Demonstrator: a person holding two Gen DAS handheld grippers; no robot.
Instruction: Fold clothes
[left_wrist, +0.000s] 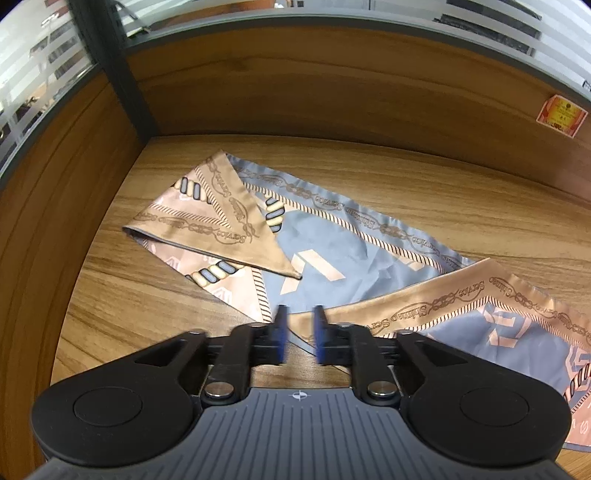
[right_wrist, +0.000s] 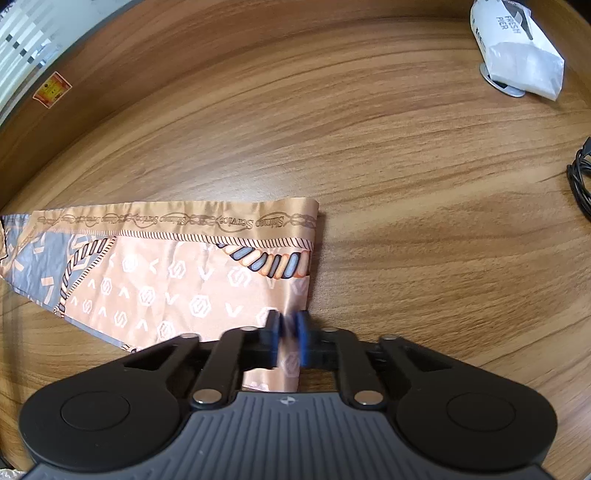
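Note:
A silky scarf (left_wrist: 321, 236), printed in blue and peach with chain borders, lies partly folded on the wooden table (left_wrist: 443, 192); one corner is turned over into a triangle at the left. My left gripper (left_wrist: 299, 314) hovers at the scarf's near edge and stands open, with a clear gap between its blue pads and a tan hem just beside the right pad. In the right wrist view the scarf (right_wrist: 166, 273) shows its peach end. My right gripper (right_wrist: 288, 321) is shut on the cloth near that end's right edge, and fabric shows pinched between the pads.
A wooden partition (left_wrist: 295, 85) with a red sticker (left_wrist: 561, 114) walls the table's far side and left. A white paper bag (right_wrist: 517, 48) sits over a cable grommet at the far right. A black cable (right_wrist: 580, 177) lies at the right edge.

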